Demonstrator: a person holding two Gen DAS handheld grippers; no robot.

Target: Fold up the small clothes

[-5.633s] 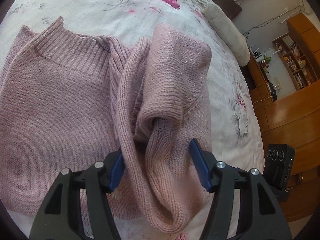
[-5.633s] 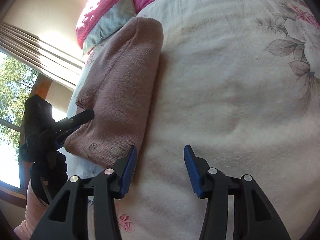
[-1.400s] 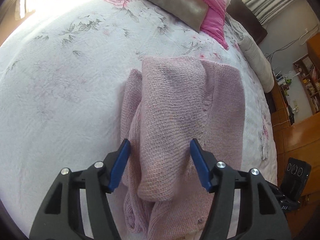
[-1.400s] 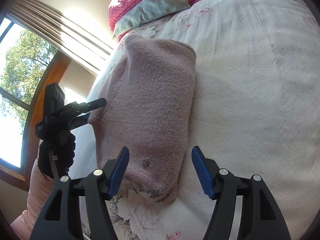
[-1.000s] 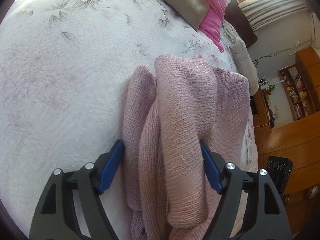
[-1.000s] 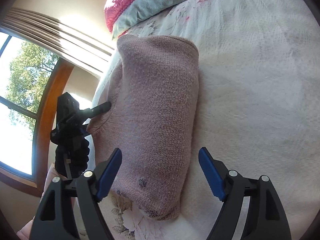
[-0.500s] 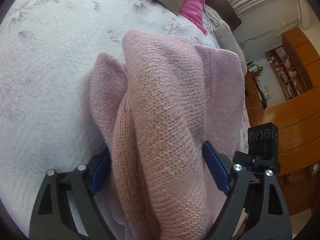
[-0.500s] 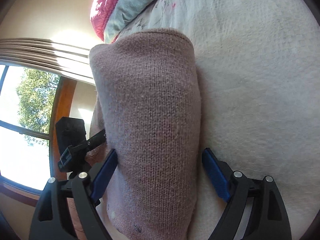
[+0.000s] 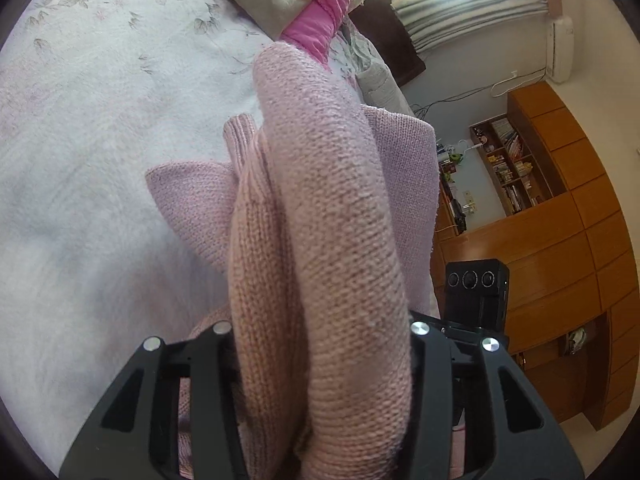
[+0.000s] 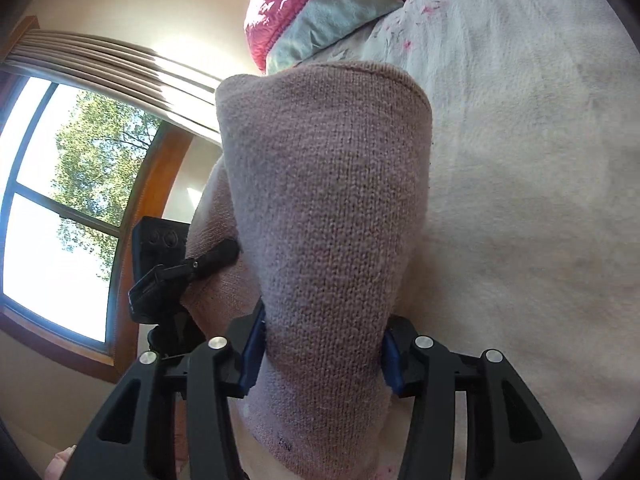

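Note:
A folded pink knit sweater [image 9: 328,208] fills the middle of both views, and its near end is bunched and raised off the white flowered bedspread [image 9: 100,120]. My left gripper [image 9: 320,340] is shut on one thick end of it, the cloth hiding the pads. In the right wrist view the sweater [image 10: 328,200] stands up between blue pads [image 10: 254,344], with my right gripper [image 10: 322,352] shut on the other end. The left gripper [image 10: 192,268] also shows there, clamped on the far edge.
Pink and grey pillows [image 9: 316,8] lie at the head of the bed. Wooden cabinets and shelves [image 9: 560,220] stand beyond the bed's right side. A window [image 10: 60,200] with a blind is on the left. Bare bedspread [image 10: 520,160] spreads to the right.
Both grippers slid forward over the sweater's ends and went from open to shut on it. The bundle now stands higher and closer than half a second ago.

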